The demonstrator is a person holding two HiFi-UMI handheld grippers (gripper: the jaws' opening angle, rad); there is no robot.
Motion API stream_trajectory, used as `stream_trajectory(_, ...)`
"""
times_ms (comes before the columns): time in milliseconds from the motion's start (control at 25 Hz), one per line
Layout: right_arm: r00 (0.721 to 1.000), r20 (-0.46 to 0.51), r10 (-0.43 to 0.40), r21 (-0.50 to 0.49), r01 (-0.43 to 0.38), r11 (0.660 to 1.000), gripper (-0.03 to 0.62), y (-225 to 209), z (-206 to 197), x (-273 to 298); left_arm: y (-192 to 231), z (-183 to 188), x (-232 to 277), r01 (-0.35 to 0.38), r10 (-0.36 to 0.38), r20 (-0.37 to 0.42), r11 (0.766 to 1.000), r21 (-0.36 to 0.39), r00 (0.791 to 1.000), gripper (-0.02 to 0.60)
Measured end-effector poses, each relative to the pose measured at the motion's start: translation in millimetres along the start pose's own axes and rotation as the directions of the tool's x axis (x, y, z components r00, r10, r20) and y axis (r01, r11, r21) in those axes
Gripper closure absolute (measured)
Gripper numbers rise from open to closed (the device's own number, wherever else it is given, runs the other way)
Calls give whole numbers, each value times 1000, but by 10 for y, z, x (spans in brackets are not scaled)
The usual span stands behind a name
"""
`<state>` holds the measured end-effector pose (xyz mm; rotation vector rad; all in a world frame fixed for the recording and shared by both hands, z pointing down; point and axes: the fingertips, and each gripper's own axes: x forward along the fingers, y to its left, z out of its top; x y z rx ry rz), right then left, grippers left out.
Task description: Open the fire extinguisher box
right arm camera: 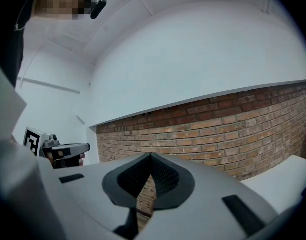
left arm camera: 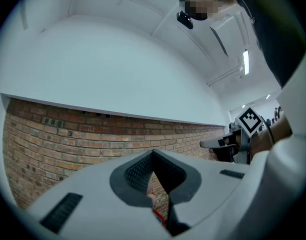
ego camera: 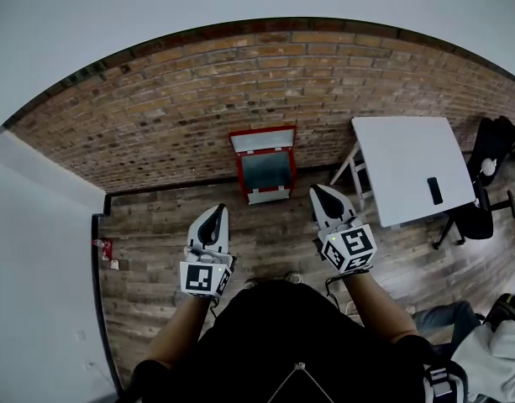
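Observation:
The red fire extinguisher box [ego camera: 264, 170] stands on the wooden floor against the brick wall [ego camera: 173, 107]. Its lid [ego camera: 262, 139] is raised and leans back on the bricks, and the inside shows grey. My left gripper [ego camera: 215, 212] is held out short of the box and to its left, jaws shut and empty. My right gripper [ego camera: 320, 191] is short of the box's right side, also shut and empty. In the left gripper view the gripper [left arm camera: 153, 156] points level at the wall, with a sliver of the red box [left arm camera: 159, 216] showing below the jaws. The right gripper [right arm camera: 151, 158] faces bricks.
A white table [ego camera: 408, 166] with a black phone [ego camera: 434, 191] stands right of the box, a black chair [ego camera: 484, 183] beyond it. A white wall [ego camera: 39, 250] closes the left side, with a small red object [ego camera: 102, 246] on it. A person's legs [ego camera: 446, 317] are at lower right.

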<state>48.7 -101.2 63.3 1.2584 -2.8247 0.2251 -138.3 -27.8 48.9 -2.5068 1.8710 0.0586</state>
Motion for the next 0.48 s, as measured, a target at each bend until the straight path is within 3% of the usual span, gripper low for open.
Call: stream_trajectory(480, 1000, -9, -1, 3, 1, 1000, 576, -42, -21, 92, 32, -29, 45, -1, 1, -12, 1000, -16, 1000, 535)
